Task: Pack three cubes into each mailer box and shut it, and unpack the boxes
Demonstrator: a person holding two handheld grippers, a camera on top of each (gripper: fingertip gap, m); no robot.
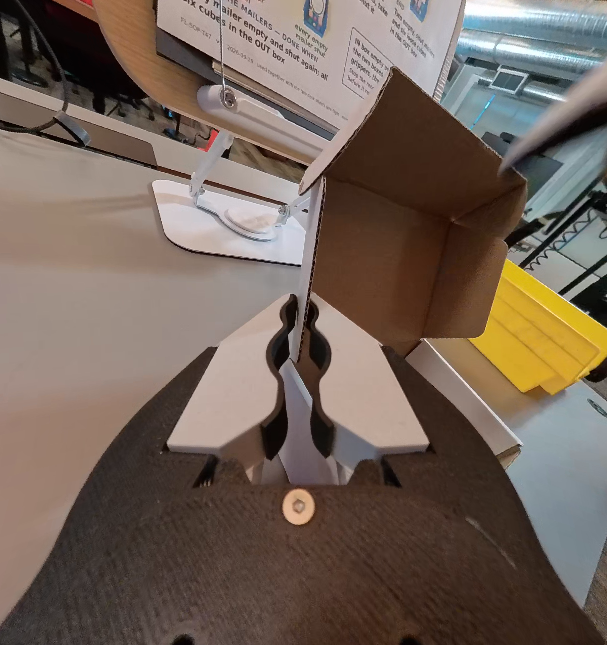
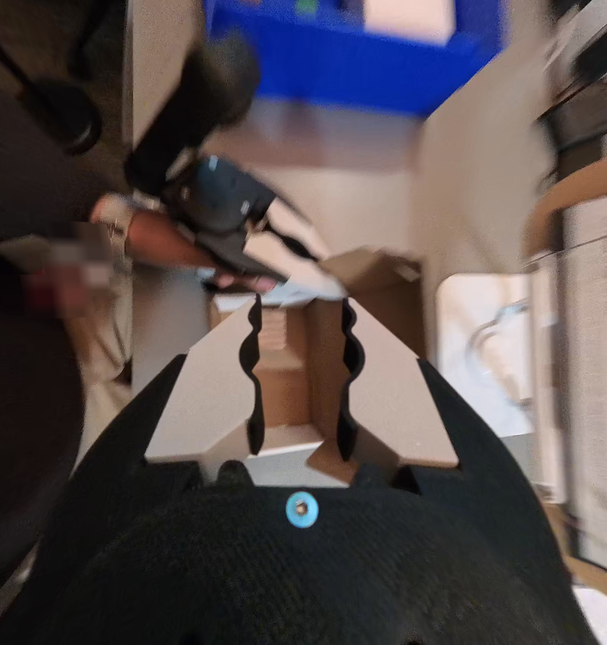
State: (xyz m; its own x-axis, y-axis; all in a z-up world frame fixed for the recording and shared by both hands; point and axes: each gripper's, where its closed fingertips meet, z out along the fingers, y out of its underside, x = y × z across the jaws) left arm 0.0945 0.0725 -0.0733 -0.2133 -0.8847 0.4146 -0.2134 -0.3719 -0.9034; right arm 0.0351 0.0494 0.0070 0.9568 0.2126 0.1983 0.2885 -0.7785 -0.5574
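Two grippers, left gripper point(image 1: 303, 307) pinching corrugated mailer box point(image 1: 392, 251) wall, right gripper point(image 2: 302, 307) fingers parted.

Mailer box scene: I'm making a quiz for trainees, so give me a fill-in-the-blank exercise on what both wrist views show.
1. The left tool is shut on a ____ wall of the mailer box.
2. The mailer box's lid stands ____.
3. The right tool has its jaws ____, holding nothing.
4. Beyond the mailer box in the left wrist view lies a ____ bin.

Missing words: cardboard; open; open; yellow
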